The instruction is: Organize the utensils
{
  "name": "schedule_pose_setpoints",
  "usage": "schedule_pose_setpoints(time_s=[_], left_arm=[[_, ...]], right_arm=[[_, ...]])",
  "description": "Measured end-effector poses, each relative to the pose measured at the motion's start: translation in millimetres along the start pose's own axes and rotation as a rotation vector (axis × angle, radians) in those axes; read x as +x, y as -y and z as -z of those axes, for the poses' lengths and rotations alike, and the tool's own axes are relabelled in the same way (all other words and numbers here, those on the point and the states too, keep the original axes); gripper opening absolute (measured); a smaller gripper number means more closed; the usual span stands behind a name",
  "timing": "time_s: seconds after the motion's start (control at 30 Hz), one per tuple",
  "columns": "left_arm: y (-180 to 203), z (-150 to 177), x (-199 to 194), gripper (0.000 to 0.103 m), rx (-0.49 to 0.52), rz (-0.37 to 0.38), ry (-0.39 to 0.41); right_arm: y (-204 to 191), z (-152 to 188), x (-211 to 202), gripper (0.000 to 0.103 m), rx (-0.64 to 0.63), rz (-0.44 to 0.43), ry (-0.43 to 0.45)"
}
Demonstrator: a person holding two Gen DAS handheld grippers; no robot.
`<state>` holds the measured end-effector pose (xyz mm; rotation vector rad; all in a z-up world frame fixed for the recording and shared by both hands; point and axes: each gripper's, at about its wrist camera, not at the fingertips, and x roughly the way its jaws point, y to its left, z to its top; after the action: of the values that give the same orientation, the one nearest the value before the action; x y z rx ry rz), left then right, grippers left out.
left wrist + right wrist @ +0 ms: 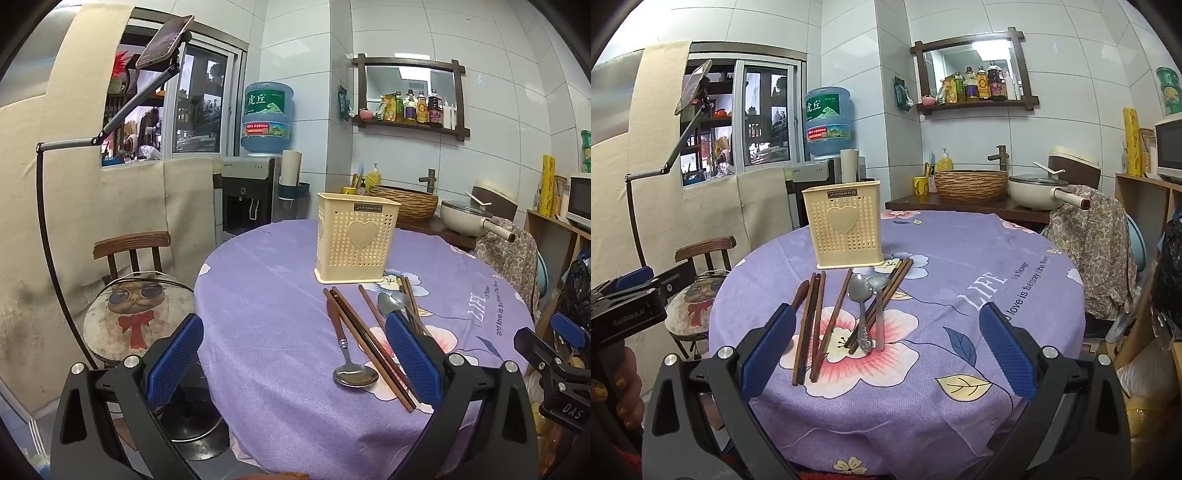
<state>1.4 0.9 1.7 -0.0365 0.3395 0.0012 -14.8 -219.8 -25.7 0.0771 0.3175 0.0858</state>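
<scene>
Both grippers hang wide open over the near edge of a round table [258, 295] with nothing between their blue pads.

In the left wrist view, the left gripper [293, 363] frames a wood-handled spoon [345, 354], bowl toward the camera, lying just inside the right finger. Two dark chopsticks [369, 343] run beside it and pass under that finger's tip. The right finger hides part of two more spoons [388, 304] and the chopsticks past them. The cream holder [356, 243] stands upright beyond the fingertips, nearer the right finger, just behind the far ends of the utensils. Outside the left finger is a stool [138, 314] with a cat cushion. At the right edge the other gripper's blue pad shows.

The right wrist view shows the whole spread. Between the fingers of the right gripper [886, 349], close to the left finger, lie three chopsticks [809, 325] side by side, a fourth slanted one [834, 310], then two metal spoons [862, 306] with bowls away from the camera, crossing over further chopsticks [894, 284]. The wood-handled spoon's tip [801, 291] pokes out above the left fingertip. The holder [846, 229] stands beyond them, closer to the left finger. The space by the right finger is bare cloth. At the left edge the left gripper's body appears, with a hand [622, 384] holding it.
</scene>
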Motion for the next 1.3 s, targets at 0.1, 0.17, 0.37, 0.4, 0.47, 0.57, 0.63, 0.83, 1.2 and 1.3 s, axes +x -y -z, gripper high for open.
schedule_pose_setpoints(time_s=[0.1, 0.17, 0.37, 0.4, 0.47, 0.57, 0.63, 0.83, 1.2, 1.3], left_arm=[[-0.5, 0.4, 0.4, 0.097, 0.000, 0.001, -0.001], [1.3, 1.8, 0.7, 0.097, 0.004, 0.001, -0.004], [1.1, 3.0, 1.2, 0.097, 0.004, -0.002, -0.012], [0.9, 2.9, 1.3, 0.097, 0.003, -0.001, -0.012], [1.3, 3.0, 1.3, 0.097, 0.003, 0.001, -0.011], [2.0, 2.6, 1.8, 0.097, 0.007, 0.003, -0.012], [1.8, 2.0, 1.8, 0.097, 0.007, 0.003, -0.012], [2.0, 2.2, 1.5, 0.097, 0.006, 0.004, -0.013], [1.8, 2.5, 1.6, 0.097, 0.006, 0.003, -0.013], [1.6, 2.8, 1.5, 0.097, 0.006, 0.003, -0.012]], right_arm=[[-0.1, -0.1, -0.8, 0.098, 0.000, 0.000, 0.001], [-0.2, -0.1, -0.2, 0.098, 0.000, 0.001, 0.000], [1.1, 1.2, -2.0, 0.098, -0.002, -0.003, 0.000], [1.6, 1.5, -1.9, 0.098, -0.002, -0.004, -0.001], [-2.3, 2.5, -2.2, 0.098, -0.002, -0.003, 0.000], [-1.3, 1.7, -0.9, 0.098, -0.001, -0.002, 0.001], [-2.2, 0.8, 0.0, 0.098, 0.000, -0.003, -0.001], [-2.3, 0.7, -0.4, 0.098, -0.001, -0.005, -0.001], [-4.5, 0.6, -0.6, 0.098, -0.002, -0.006, -0.003], [-5.4, 0.0, -0.9, 0.098, -0.002, -0.007, -0.005]])
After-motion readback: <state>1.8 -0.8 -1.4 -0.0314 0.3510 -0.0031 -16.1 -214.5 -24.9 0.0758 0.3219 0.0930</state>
